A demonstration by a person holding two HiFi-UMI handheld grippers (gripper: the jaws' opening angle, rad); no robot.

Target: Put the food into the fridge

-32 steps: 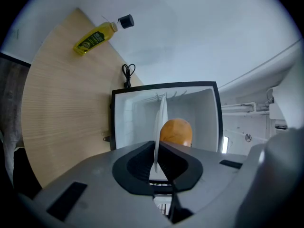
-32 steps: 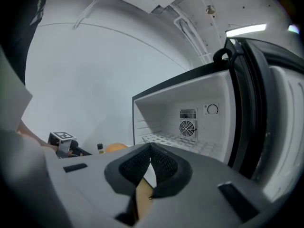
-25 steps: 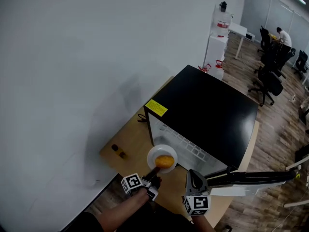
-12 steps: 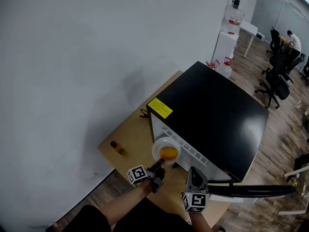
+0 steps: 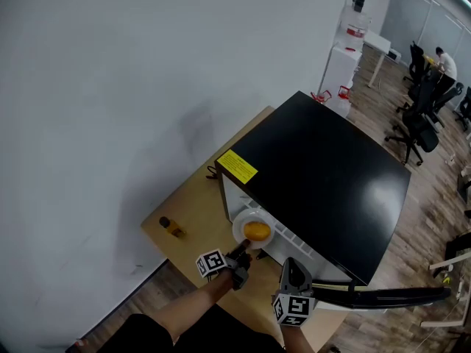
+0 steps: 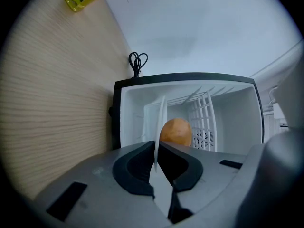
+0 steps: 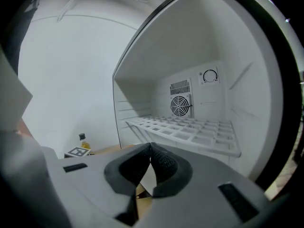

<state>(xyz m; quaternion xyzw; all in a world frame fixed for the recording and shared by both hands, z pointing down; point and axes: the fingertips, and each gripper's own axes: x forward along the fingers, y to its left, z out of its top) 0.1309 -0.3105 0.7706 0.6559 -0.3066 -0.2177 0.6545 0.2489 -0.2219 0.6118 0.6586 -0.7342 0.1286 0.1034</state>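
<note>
A white plate (image 5: 246,226) carries a round orange piece of food (image 5: 257,231). My left gripper (image 5: 243,250) is shut on the plate's near rim and holds it at the mouth of the black mini fridge (image 5: 324,168). In the left gripper view the plate (image 6: 160,122) shows edge-on between the jaws of my left gripper (image 6: 156,151), with the food (image 6: 176,132) to its right and the white fridge interior (image 6: 228,113) behind. My right gripper (image 5: 291,268) hangs to the right, before the open fridge. In its own view my right gripper (image 7: 150,148) is shut with nothing between the pads.
The fridge stands on a wooden table (image 5: 195,223) against a white wall, its door (image 5: 383,294) swung open to the right. Inside are a white wire shelf (image 7: 185,129) and a fan grille (image 7: 180,106). A small bottle (image 5: 171,228) stands on the table's left part. A black cable (image 6: 137,61) lies by the fridge.
Both grippers have sunk. The plate with the food has moved closer to the fridge's opening, still held by the left gripper.
</note>
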